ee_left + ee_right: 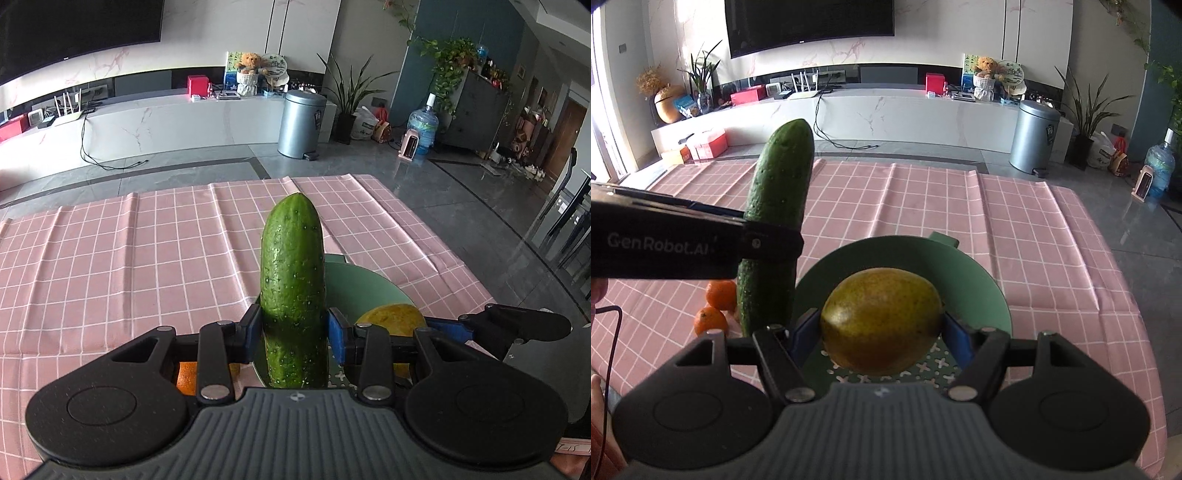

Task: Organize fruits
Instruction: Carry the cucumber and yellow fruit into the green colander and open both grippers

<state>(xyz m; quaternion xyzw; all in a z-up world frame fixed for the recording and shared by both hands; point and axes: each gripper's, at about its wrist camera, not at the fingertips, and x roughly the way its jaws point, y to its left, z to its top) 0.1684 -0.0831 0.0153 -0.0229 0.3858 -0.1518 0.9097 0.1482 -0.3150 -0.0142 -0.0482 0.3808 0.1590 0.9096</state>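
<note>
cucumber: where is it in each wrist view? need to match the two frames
Left wrist: the cucumber stands centre frame, clamped between the left gripper pads.
Right wrist: it is left of centre, crossed by the left gripper's black finger, beside the yellow-green fruit that the right gripper holds.
Shared landmark: the green bowl, right of the cucumber in both.

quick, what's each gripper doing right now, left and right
Left gripper: shut on the long bumpy green cucumber.
Right gripper: shut on the round yellow-green fruit.
</note>
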